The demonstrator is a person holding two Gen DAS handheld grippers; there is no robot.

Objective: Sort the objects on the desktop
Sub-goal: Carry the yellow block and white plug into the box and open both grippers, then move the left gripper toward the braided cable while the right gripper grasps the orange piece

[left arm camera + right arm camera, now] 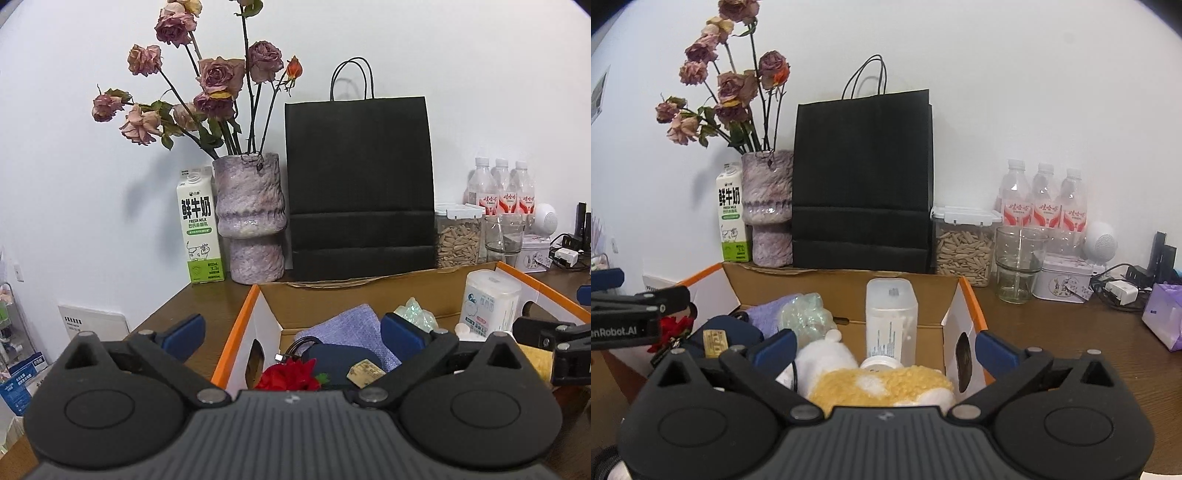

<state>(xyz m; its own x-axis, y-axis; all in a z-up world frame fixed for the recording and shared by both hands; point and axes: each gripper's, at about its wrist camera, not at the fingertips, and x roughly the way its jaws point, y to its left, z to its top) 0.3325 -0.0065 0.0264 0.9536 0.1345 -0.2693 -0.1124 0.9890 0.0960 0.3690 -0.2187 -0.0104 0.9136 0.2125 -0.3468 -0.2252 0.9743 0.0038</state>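
Observation:
A cardboard box with orange edges (236, 332) stands on the brown desk. It holds a red fabric flower (288, 374), a purple cloth (351, 325), a dark blue case (340, 360) and a cotton-swab tub (487, 306). My left gripper (294, 330) is open wide above the box's left wall, with nothing between its pads. My right gripper (885, 348) is open too, over the right half of the box (971, 306). Below it lie a yellow and white plush (882, 382) and the swab tub (891, 317), neither of them gripped.
Behind the box stand a black paper bag (862, 184), a purple vase of dried roses (249, 218) and a milk carton (201, 229). To the right are a seed jar (964, 247), a glass (1017, 264), three bottles (1043, 203), a tin (1062, 280), cables and a purple pack (1163, 317).

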